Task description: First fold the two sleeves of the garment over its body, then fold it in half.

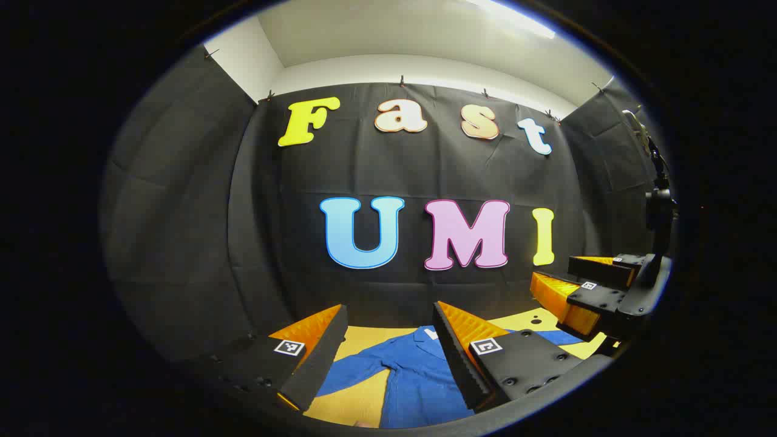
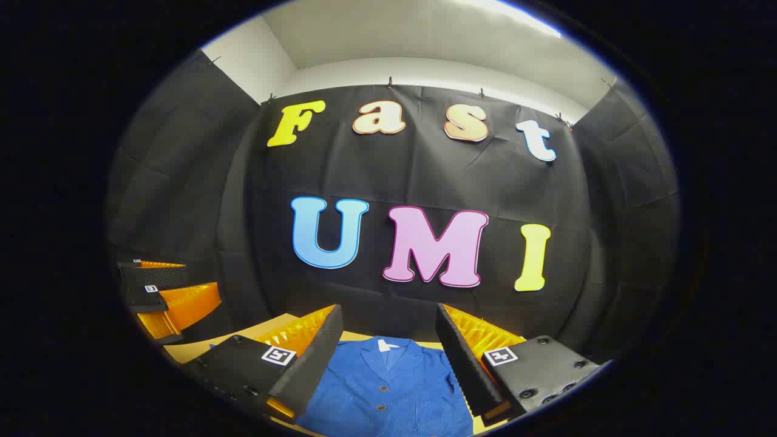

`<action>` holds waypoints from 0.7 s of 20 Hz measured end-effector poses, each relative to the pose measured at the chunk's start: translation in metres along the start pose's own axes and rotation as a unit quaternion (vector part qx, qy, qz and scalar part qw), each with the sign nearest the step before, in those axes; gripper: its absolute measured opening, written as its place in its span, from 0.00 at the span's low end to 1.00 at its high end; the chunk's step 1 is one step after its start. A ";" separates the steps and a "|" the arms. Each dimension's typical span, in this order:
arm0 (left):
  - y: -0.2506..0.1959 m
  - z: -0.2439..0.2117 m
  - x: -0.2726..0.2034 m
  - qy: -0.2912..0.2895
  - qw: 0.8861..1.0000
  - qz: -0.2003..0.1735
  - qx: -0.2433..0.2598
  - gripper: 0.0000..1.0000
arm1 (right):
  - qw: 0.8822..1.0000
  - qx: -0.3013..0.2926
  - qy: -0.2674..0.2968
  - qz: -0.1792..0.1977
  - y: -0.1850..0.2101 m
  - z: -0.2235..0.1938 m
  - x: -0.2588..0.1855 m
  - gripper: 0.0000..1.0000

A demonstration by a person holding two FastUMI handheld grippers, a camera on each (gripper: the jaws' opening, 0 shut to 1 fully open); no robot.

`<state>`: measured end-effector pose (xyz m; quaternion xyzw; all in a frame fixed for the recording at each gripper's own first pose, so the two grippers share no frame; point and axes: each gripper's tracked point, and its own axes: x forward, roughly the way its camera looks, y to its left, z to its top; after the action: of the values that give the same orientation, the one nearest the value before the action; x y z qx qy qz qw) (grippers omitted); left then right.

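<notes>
wide apart are held the jaws of the left gripper (image 1: pixel 388 349) in the left gripper view, above a blue garment (image 1: pixel 419 379) spread on the yellow table (image 1: pixel 358 403), one sleeve (image 1: pixel 355 367) laid out sideways; the right gripper (image 1: pixel 567 285) is seen farther off. in the right gripper view, the right gripper's (image 2: pixel 388 358) jaws are likewise held wide, the garment's (image 2: pixel 388 388) buttoned front seen between them.

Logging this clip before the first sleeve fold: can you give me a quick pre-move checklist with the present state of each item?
1. Left gripper open, holding nothing: ok.
2. Right gripper open, holding nothing: ok.
3. Blue garment lies front up on the yellow table: ok.
4. One sleeve spread out beside the body, not yet folded: ok.
5. Other sleeve's position: cannot tell.
6. Grippers apart from each other: ok.
</notes>
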<state>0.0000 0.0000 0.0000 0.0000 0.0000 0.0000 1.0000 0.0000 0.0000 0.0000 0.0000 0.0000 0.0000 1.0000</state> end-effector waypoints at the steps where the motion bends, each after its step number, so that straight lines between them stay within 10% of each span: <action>1: 0.000 0.000 -0.005 0.000 1.000 -0.006 -0.002 0.81 | 1.000 0.001 0.000 -0.007 0.000 0.001 -0.004 0.96; 14: 0.005 -0.024 -0.027 0.023 0.999 -0.033 -0.037 0.83 | 0.999 -0.017 0.002 -0.051 -0.009 0.005 -0.052 0.96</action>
<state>-0.0275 0.0050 -0.0244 -0.0369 0.0226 -0.0331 0.9985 -0.0523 -0.0091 0.0054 -0.0174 0.0016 -0.0507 0.9986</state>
